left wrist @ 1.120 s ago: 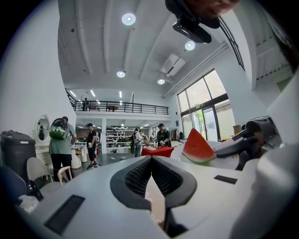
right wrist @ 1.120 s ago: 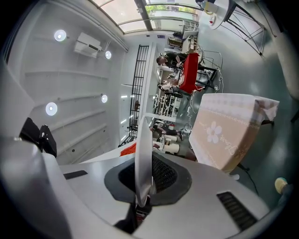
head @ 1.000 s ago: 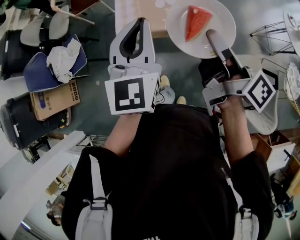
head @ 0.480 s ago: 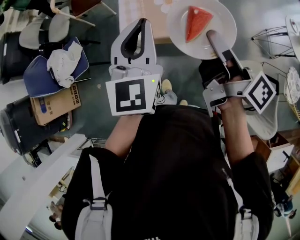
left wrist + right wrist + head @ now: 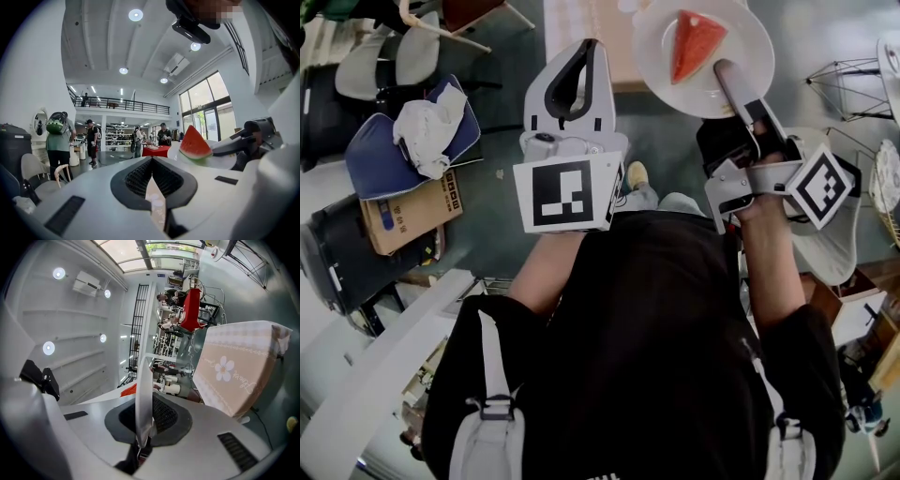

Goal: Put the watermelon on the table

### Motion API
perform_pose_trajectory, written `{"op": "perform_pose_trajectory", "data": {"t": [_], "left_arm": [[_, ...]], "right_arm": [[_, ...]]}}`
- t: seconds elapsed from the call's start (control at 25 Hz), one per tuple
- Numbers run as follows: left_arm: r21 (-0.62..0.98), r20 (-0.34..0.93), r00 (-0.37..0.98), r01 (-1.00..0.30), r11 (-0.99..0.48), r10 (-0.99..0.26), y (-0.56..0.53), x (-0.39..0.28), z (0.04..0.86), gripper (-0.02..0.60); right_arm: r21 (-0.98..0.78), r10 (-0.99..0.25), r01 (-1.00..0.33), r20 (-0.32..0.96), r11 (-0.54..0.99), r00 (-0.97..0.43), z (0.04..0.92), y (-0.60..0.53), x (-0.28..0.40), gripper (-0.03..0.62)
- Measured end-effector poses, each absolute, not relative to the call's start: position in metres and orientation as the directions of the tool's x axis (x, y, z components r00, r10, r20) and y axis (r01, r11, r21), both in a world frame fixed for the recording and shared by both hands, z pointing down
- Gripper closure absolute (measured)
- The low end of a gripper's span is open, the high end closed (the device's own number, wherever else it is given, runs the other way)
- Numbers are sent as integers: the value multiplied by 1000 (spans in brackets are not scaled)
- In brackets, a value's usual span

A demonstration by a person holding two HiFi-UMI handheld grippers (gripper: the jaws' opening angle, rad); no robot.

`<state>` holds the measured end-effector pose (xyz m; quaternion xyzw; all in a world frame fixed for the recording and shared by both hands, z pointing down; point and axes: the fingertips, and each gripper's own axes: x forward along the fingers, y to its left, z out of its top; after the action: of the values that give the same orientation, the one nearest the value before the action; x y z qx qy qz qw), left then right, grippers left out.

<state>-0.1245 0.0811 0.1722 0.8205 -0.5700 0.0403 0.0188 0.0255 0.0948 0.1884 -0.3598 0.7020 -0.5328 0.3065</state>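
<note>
A red wedge of watermelon (image 5: 694,42) lies on a white plate (image 5: 661,58). My right gripper (image 5: 724,73) is shut on the plate's near rim and holds it level in the air. In the right gripper view the plate (image 5: 144,376) shows edge-on between the jaws, with a red sliver of watermelon (image 5: 127,390) behind it. The table (image 5: 581,33), under a beige cloth with a flower print (image 5: 234,366), is just ahead. My left gripper (image 5: 584,47) is shut and holds nothing, its tips over the table's near edge. From the left gripper view the watermelon (image 5: 194,145) sits to the right.
On the floor at left stand a blue chair with a white cloth (image 5: 412,127), a cardboard box (image 5: 408,202) and a black bin (image 5: 337,253). Wire frames (image 5: 848,70) stand at right. Several people (image 5: 58,140) are in the hall beyond.
Both grippers and the plate have moved forward toward the table; the floor objects have slid slightly in view. The grip on the plate is unchanged.
</note>
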Motion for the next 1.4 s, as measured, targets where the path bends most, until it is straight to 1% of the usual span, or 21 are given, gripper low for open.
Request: {"op": "perform_pose_trajectory", "data": {"t": [0.32, 0.48, 1.04, 1.4], "left_arm": [[-22, 106, 324, -945, -328, -940, 79, -136, 175, 572], [-30, 94, 319, -946, -323, -943, 78, -135, 172, 572], [-42, 125, 293, -953, -300, -948, 59, -96, 171, 572], [-65, 118, 287, -953, -296, -950, 38, -71, 166, 572]], "right_arm": [[-969, -822, -175, -46, 175, -567, 186, 89, 19, 576], [-968, -817, -173, -49, 180, -575, 183, 87, 19, 576], [-971, -792, -158, -50, 182, -608, 182, 63, 54, 576], [-971, -785, -139, -69, 194, -616, 181, 39, 78, 576]]}}
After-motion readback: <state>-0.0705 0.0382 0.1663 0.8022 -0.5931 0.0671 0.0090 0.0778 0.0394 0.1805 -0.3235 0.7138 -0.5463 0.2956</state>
